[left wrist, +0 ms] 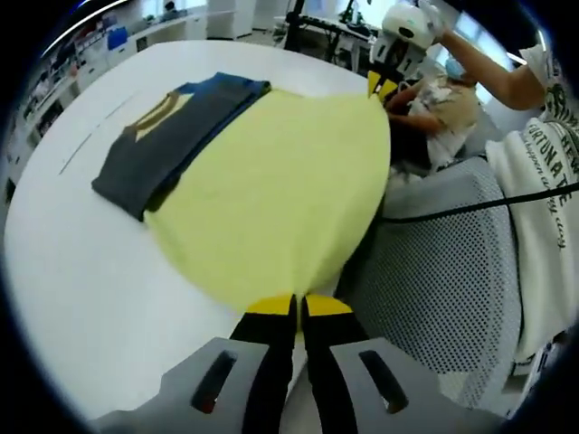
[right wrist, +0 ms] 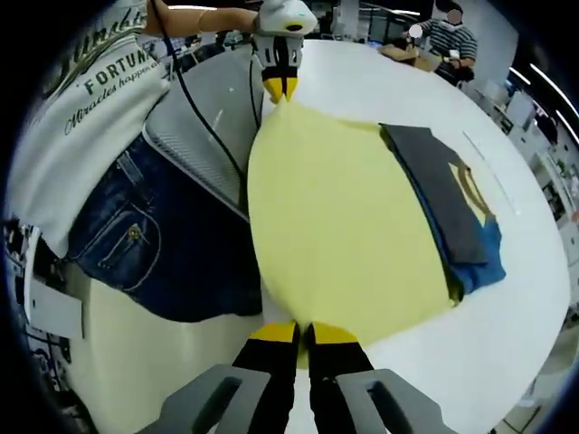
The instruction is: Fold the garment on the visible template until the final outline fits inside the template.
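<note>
On the smooth white table, a soft pale yellow cloth garment is stretched taut and flat. The left gripper is clamped on one edge, the right gripper on the opposite edge. Beside it lies a folded dark grey and blue garment, partly covered by the yellow cloth.

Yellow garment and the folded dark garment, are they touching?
Touching. In the left gripper view the yellow garment overlaps the dark garment's edge with no gap.
</note>
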{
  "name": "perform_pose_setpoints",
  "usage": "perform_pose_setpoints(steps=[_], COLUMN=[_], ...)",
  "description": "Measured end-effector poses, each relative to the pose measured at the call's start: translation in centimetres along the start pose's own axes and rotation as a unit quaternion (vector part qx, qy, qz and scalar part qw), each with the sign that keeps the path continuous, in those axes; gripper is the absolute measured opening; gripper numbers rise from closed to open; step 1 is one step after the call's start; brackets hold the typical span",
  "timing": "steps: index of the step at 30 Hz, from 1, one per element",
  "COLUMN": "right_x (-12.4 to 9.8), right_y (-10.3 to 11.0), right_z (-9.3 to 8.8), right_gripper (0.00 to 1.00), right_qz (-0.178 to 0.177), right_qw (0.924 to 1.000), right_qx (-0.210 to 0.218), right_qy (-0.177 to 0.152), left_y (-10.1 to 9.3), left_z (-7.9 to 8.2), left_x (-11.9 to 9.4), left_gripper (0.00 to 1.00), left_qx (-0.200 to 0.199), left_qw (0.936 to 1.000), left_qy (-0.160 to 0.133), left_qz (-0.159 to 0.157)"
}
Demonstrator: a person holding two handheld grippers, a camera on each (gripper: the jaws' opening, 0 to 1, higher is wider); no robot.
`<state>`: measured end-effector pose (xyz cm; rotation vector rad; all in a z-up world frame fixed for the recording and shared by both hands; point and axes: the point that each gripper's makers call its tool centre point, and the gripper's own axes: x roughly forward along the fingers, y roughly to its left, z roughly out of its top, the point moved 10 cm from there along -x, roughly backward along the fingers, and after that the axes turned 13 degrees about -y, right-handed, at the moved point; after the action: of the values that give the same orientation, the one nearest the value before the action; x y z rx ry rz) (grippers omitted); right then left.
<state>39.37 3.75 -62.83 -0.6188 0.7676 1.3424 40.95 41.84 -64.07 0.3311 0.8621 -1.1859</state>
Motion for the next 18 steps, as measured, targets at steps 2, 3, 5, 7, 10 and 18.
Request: perform_pose_setpoints(steps=[2,3,5,7,10,18], right_x=[-0.1,-0.1,-0.2,-0.2,-0.4,-1.2], right_y=[0.2,0.3,0.5,0.8,1.0,1.1], right_z=[0.1,0.1,0.2,0.3,0.5,1.4], right_gripper=[0.0,0.0,0.0,0.0,0.0,0.0], right_qz=[0.002,0.003,0.006,0.008,0.007,0.008], right_qw=[1.0,1.0,0.9999,0.9998,0.9998,0.9998], right_qx=[0.005,0.007,0.015,0.017,0.02,0.018], right_qy=[0.0,-0.001,-0.004,-0.005,-0.004,-0.007], left_y=[-0.2,-0.2,-0.4,-0.6,-0.7,-1.2], left_z=[-0.1,-0.1,-0.2,-0.2,-0.1,0.9], left_x=[-0.2,-0.2,-0.3,-0.5,-0.6,-1.8], left_gripper=[0.0,0.0,0.0,0.0,0.0,0.0], left_qx=[0.001,0.0,0.002,0.003,0.0,-0.01], left_qw=[1.0,1.0,0.9999,0.9999,0.9998,0.9998], left_qy=[0.001,0.002,0.006,0.007,0.007,-0.003], left_qz=[-0.006,-0.007,-0.009,-0.012,-0.016,-0.02])
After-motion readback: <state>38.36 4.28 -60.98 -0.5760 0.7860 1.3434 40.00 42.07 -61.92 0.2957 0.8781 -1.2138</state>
